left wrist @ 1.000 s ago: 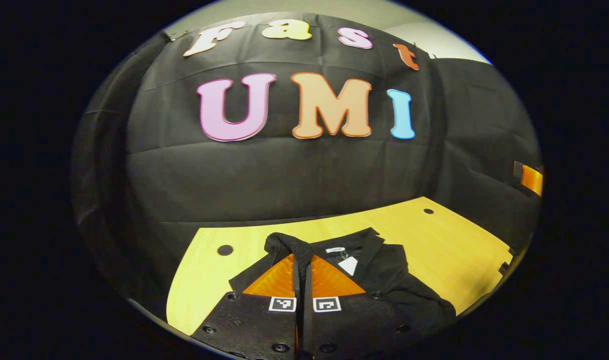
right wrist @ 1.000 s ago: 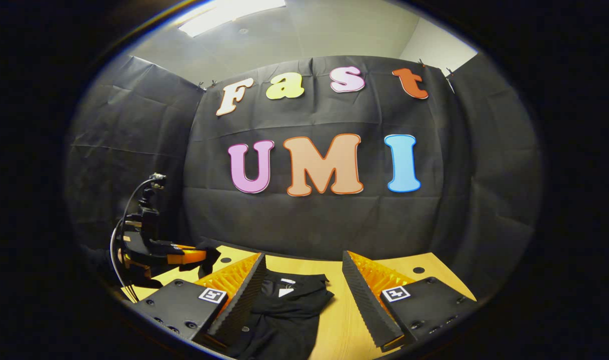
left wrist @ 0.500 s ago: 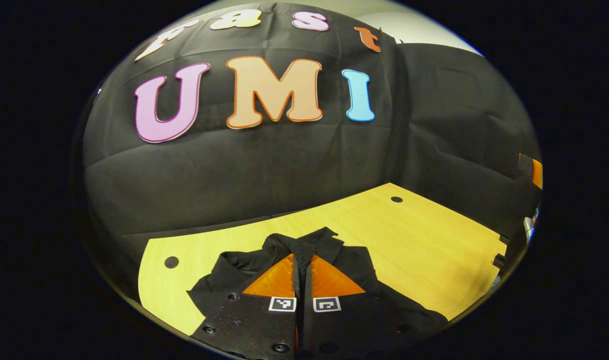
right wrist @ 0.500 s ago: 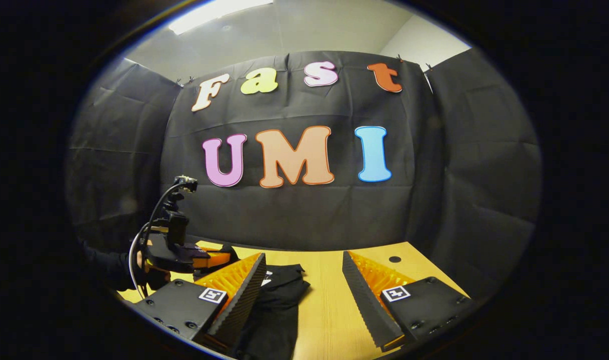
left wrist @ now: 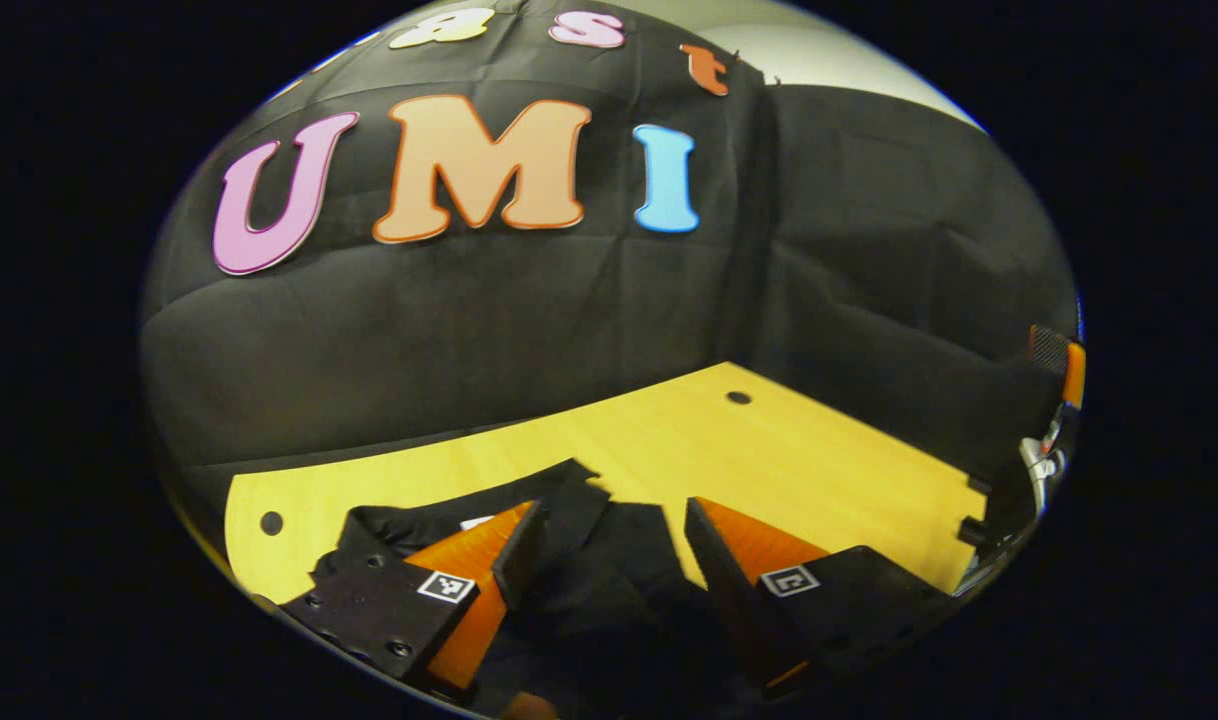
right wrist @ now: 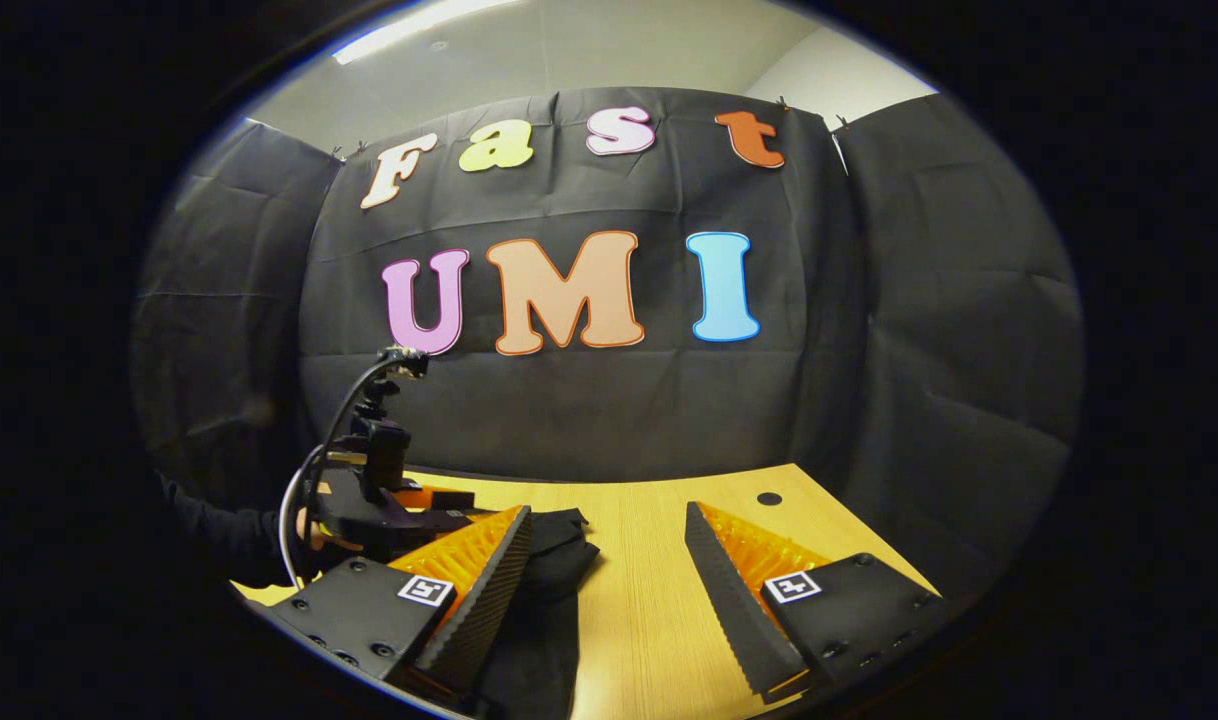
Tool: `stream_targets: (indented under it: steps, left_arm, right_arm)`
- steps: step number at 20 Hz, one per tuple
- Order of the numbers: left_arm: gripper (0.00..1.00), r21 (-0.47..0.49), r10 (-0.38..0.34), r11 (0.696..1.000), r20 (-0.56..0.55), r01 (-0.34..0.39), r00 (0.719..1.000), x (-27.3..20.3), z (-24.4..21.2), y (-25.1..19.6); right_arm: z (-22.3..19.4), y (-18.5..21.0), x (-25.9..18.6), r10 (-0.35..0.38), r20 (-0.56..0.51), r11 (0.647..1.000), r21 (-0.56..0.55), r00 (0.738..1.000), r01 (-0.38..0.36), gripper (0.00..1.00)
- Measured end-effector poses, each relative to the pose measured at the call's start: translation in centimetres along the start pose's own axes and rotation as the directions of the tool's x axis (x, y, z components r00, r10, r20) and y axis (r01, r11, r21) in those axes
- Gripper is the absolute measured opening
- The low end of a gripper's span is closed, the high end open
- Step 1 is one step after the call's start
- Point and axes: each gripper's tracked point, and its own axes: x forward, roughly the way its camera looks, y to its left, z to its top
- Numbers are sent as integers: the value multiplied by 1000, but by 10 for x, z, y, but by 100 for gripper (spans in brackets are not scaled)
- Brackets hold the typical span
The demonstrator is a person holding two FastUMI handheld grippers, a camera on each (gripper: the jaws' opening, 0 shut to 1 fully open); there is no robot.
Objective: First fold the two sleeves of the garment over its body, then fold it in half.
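Observation:
A black garment [left wrist: 599, 570] lies bunched on the yellow wooden table [left wrist: 769, 460], under and between the fingers of my left gripper [left wrist: 609, 525]. That gripper stands open, with the cloth loose beneath it and a white label peeking out by its left finger. In the right gripper view the same garment [right wrist: 554, 590] lies beside the left finger of my right gripper [right wrist: 609, 535], which is open over bare table [right wrist: 649, 600]. The left gripper [right wrist: 389, 505] shows there too, held by a hand in a dark sleeve, at the garment's far left end.
Black cloth walls close the booth behind and on both sides. The table has round holes [left wrist: 739, 398] near its far corners and a notched right edge [left wrist: 974, 505]. Bare wood stretches to the right of the garment.
My left gripper was shut on a fold of the garment and has now opened, letting the cloth drop. Both views have swung to the right; the garment looks narrower in the right gripper view.

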Motion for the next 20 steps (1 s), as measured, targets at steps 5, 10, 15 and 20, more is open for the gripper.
stream_targets:
  steps: [5, 10, 15, 20]
  left_arm:
    - [96, 18, 80, 996, 100, -82, 992, -32, 34, 4]
    - [95, -6, 253, 966, 206, -258, 945, -102, 62, 31]
    - [99, -50, 461, 886, 222, -462, 859, -203, 44, 59]
    - [95, -106, 552, 834, 155, -541, 820, -281, -3, 71]
  right_arm:
    - [4, 10, -5, 59, 21, 998, -18, 998, -59, 97]
    - [-2, 14, -12, 183, 32, 983, -39, 983, -182, 97]
    - [-19, 21, -25, 304, 14, 951, -56, 952, -303, 97]
    - [-43, 45, -45, 319, -18, 946, -50, 947, -320, 96]
